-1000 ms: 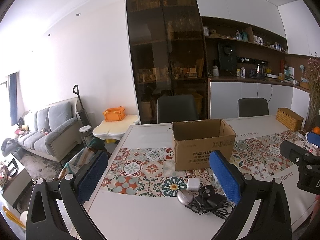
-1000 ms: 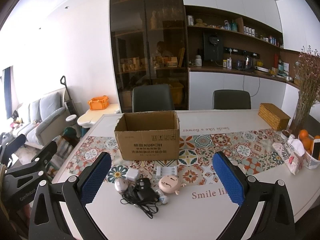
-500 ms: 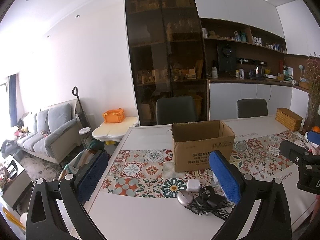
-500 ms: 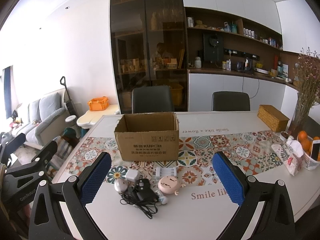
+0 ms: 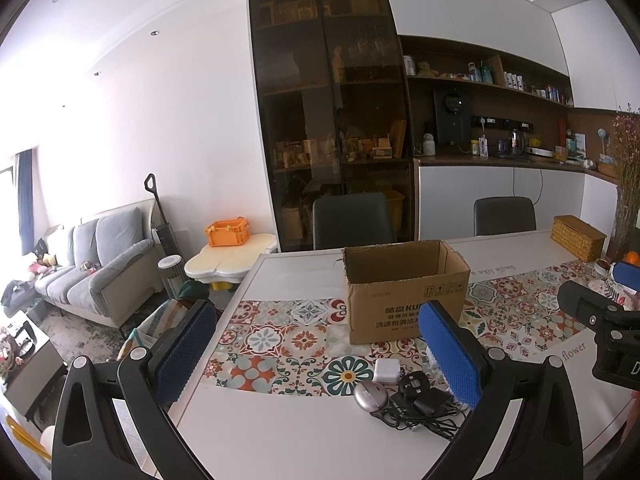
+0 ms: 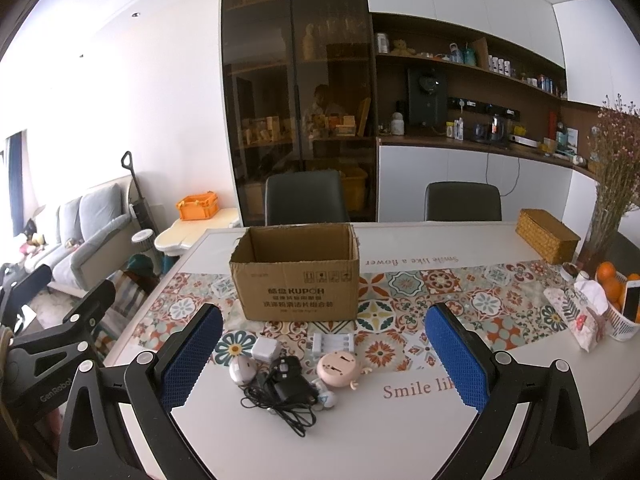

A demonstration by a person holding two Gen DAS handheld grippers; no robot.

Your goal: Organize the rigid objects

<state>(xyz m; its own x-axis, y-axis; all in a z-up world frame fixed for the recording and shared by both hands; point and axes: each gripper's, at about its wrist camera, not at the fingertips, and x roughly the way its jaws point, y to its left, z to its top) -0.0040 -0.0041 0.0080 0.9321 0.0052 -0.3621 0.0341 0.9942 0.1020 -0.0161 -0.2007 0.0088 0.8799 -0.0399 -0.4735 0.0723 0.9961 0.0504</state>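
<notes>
- Fingers of the left gripper (image 5: 320,354) stand wide apart and hold nothing; its right-hand finger (image 5: 448,354) hangs over the right edge of the small cluster, so most of the pieces sit inside its span, towards the right
- Fingers of the right gripper (image 6: 324,354) are spread just as wide and are empty too, with the whole cluster lying between them, left of centre, near on the surface (image 6: 400,440)
- Left to right in the right wrist view: silver mouse (image 6: 242,370), white charger cube (image 6: 265,349), black adapter with tangled cable (image 6: 286,390), white battery holder (image 6: 333,343) slightly farther, pink round gadget (image 6: 337,369)
- Cardboard box (image 6: 296,270) stands open-topped just beyond the cluster, straight ahead of the right gripper
- Judging by framing, the right gripper seems better centred on the pieces and the box; the battery holder's long axis runs left to right, across the span between the fingers, so it would need a turned grasp
</notes>
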